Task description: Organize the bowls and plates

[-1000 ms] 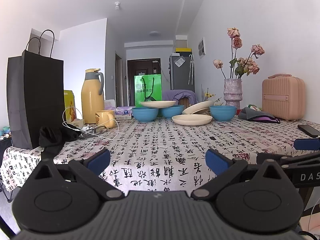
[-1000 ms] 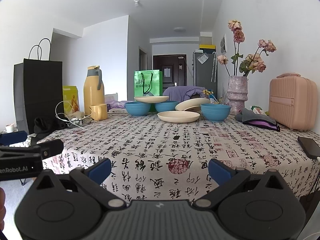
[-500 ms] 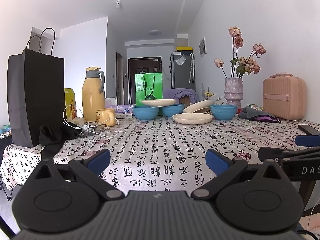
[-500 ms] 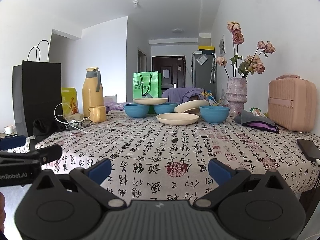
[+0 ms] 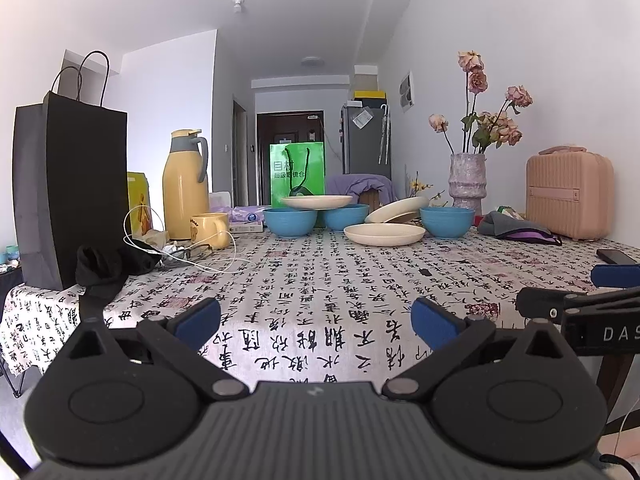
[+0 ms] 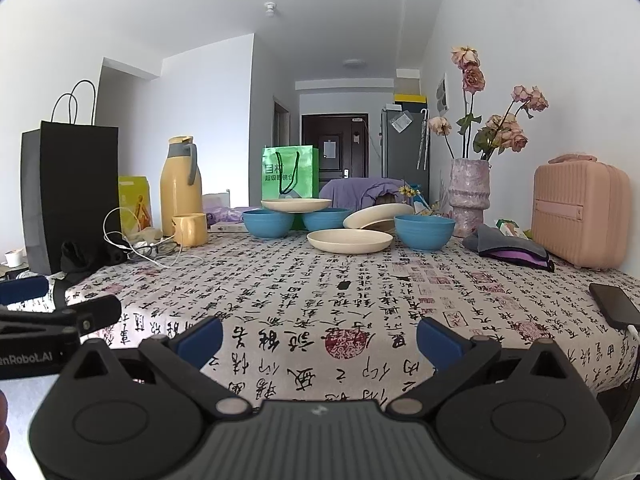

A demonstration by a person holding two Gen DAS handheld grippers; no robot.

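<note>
Three blue bowls stand at the far end of the table: a left bowl (image 5: 291, 222), a middle bowl (image 5: 346, 217) and a right bowl (image 5: 447, 221). One cream plate (image 5: 317, 202) rests across the left and middle bowls. A second cream plate (image 5: 384, 233) lies flat on the cloth. A third (image 5: 397, 209) leans tilted behind it. My left gripper (image 5: 316, 320) and right gripper (image 6: 319, 338) are both open and empty, low at the near table edge, far from the dishes.
A black paper bag (image 5: 70, 196), yellow thermos (image 5: 186, 190), yellow mug (image 5: 210, 230) and white cables (image 5: 180, 248) stand at the left. A vase of dried flowers (image 5: 468, 184), a pink case (image 5: 568, 200), a grey pouch (image 5: 514, 228) and a phone (image 6: 614, 310) are at the right.
Both grippers have dropped slightly and eased back; the view sits a little lower over the near table edge. The dishes have not moved.
</note>
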